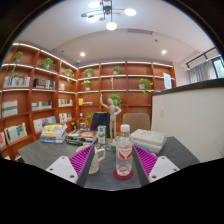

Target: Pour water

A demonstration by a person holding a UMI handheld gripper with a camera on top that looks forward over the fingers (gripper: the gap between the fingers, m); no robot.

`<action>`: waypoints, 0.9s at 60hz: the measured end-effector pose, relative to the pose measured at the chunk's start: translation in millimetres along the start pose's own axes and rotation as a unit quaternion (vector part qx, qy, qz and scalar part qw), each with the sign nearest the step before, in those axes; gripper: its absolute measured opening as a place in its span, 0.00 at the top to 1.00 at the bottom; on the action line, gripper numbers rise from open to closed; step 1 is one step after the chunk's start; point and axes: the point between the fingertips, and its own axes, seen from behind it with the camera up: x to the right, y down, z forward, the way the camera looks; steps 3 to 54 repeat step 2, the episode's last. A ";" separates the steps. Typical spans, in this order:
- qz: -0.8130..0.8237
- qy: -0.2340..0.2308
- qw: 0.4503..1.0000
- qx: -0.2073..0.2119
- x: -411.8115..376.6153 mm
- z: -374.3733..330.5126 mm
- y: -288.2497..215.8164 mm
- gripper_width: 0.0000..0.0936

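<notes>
A clear plastic bottle (pixel 123 148) with a red label and a cap stands upright on a red coaster (pixel 123 175) on the grey table (pixel 110 178). A white jug (pixel 96 160) with a handle stands just left of it. My gripper (pixel 112 153) is open. Its pink pads (pixel 81 159) lie wide apart, with the bottle and the jug between the fingers, nearer their tips. Neither finger touches either one. The bottle's lower part is clear; I cannot tell whether a glass stands in front of it.
Stacks of books lie on the table to the far left (pixel 53 132) and the far right (pixel 150 140). Chairs (pixel 136 121) stand beyond the table. Bookshelves (pixel 30 95) line the back and left walls. A white partition (pixel 190 120) stands at the right.
</notes>
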 end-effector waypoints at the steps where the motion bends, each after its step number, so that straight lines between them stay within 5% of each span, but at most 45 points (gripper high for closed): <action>1: 0.001 0.000 1.000 0.000 -0.7 0.4 0.3 0.16; 54: 0.002 0.000 1.000 -0.001 -0.8 0.8 0.6 0.16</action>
